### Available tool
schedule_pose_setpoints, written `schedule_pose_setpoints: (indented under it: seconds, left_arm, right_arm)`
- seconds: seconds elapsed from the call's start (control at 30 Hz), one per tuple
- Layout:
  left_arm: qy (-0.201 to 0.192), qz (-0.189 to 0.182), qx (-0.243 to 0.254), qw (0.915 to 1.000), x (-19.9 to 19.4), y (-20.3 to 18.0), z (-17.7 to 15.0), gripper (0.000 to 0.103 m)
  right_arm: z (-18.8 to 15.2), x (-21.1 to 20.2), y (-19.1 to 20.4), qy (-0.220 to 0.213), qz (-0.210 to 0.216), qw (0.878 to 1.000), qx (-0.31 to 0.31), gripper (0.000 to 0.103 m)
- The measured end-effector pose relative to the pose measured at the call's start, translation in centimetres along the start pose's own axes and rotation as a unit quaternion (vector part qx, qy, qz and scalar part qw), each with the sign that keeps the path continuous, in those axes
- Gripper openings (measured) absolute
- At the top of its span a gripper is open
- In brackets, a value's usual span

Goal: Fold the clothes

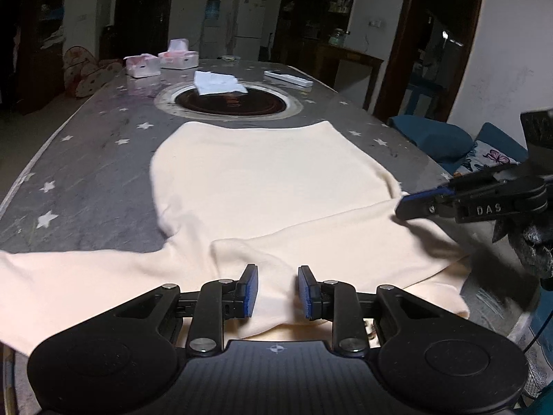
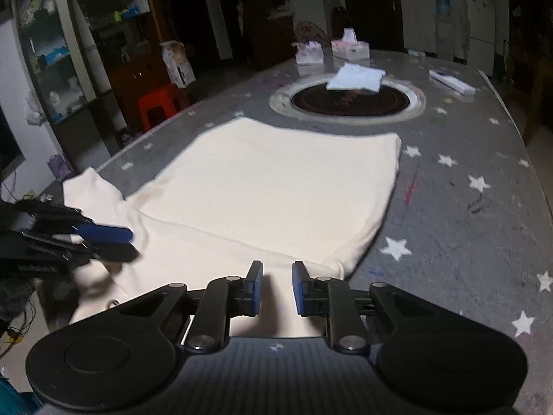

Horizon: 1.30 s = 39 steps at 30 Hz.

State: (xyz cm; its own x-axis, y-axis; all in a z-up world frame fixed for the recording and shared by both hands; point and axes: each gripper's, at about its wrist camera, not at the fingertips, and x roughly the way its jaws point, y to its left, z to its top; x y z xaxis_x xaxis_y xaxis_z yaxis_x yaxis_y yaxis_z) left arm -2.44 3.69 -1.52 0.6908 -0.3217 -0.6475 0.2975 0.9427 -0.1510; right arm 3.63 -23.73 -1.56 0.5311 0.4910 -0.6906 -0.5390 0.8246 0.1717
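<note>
Both tools share one build: the left gripper [image 1: 277, 292] and right gripper [image 2: 277, 288] have matte black linkage arms, silver pivot screws, ribbed blue pads and a ridged black base; one bears white "DAS" lettering.

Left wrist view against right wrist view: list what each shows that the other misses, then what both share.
Only the left wrist view: a blue cushion beside the table, and the sleeve spread far out to the left.
Only the right wrist view: a red stool and a glass-fronted shelf cabinet.
Both: the cream long-sleeved top flat on the star-patterned table, the folded white cloth, the tissue boxes, and both grippers with jaws slightly apart.
</note>
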Motion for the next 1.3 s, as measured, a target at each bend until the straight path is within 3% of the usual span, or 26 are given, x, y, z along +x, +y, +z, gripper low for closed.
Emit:
schedule_pose_setpoints:
  seconds: [0.17, 0.3, 0.57, 0.67, 0.8, 0.87, 0.9, 0.93, 1.1, 1.3]
  left_arm:
    - [-0.008, 0.011, -0.002, 0.9999, -0.9, 0.4, 0.4, 0.026]
    - [-0.021, 0.0, 0.005, 0.9998, -0.7, -0.3, 1.2, 0.026]
    - [0.002, -0.014, 0.015, 0.9998, 1.8, -1.2, 1.0, 0.026]
    - [0.005, -0.02, 0.006, 0.9998, 1.8, -1.0, 0.9, 0.026]
    - [0.004, -0.021, 0.005, 0.9998, 1.8, -1.1, 0.8, 0.026]
    - [0.004, -0.023, 0.004, 0.9997, 1.8, -1.1, 0.8, 0.027]
    - [0.004, -0.025, 0.003, 0.9997, 1.8, -1.2, 0.7, 0.027]
    - [0.004, -0.027, 0.002, 0.9996, 1.8, -1.2, 0.7, 0.027]
    - [0.01, -0.044, 0.005, 0.999, 1.4, -2.0, 0.3, 0.027]
    - [0.02, -0.08, 0.029, 0.9961, 0.7, -3.8, -0.5, 0.031]
  right_arm:
    - [-0.3, -0.4, -0.3, 0.001, -0.009, 1.0, -0.003, 0.017]
    - [-0.1, -0.6, -0.2, -0.009, -0.017, 1.0, -0.013, 0.025]
    - [-0.8, -0.2, -0.1, 0.005, -0.042, 0.998, -0.038, 0.026]
    - [-1.4, -0.3, -0.5, 0.014, -0.047, 0.998, -0.036, 0.033]
    - [-1.8, -0.7, -1.0, 0.016, -0.042, 0.999, -0.018, 0.034]
    - [-2.0, -0.9, -1.0, 0.018, -0.038, 0.999, -0.01, 0.03]
    - [-2.0, -1.0, -0.9, 0.018, -0.035, 0.999, -0.007, 0.021]
    - [-2.2, -1.2, -0.9, 0.018, -0.029, 0.999, -0.002, 0.018]
    - [-3.1, -2.2, -0.2, 0.016, -0.039, 0.999, -0.007, 0.014]
    - [-4.5, -4.5, 0.0, 0.043, -0.063, 0.997, -0.024, 0.012]
